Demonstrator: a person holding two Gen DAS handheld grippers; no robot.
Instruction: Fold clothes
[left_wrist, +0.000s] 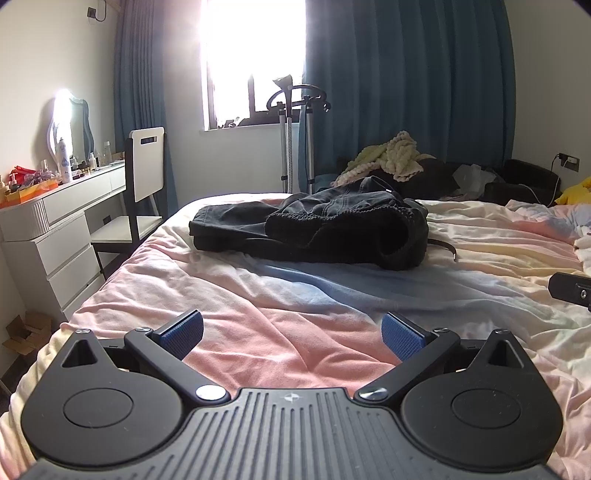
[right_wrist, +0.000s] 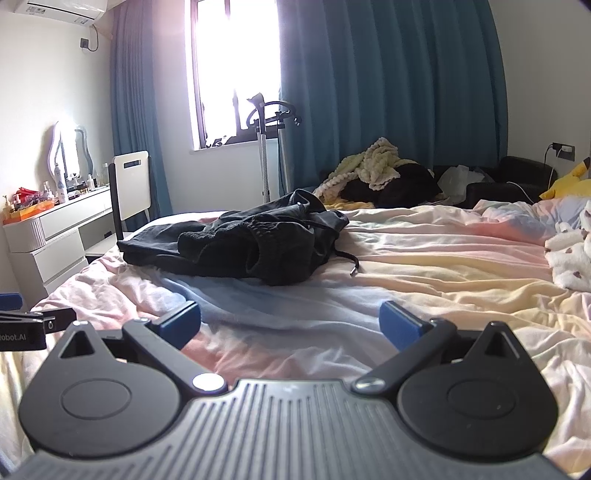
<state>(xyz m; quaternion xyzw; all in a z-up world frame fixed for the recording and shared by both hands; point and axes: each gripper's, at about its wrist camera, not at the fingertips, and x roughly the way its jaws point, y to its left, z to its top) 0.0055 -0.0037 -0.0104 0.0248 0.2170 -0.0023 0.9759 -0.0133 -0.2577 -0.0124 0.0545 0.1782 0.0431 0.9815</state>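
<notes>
The dark clothes (left_wrist: 310, 229) lay heaped at the far left of the bed (left_wrist: 295, 332), so tangled that separate garments could not be told apart; a cord end (right_wrist: 354, 268) trailed from the heap's right side. The left claw (left_wrist: 291, 334) and right claw (right_wrist: 290, 323) hovered low over the near quilt, both spread wide and empty, well short of the heap

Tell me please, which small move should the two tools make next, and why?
Probably both should move forward toward the black clothes pile. The left tool and the right tool are open and hold nothing, and each hangs over the bare pastel bedsheet, well short of the pile. The pile lies crumpled, not yet spread, so it must be reached before any fold.
</notes>
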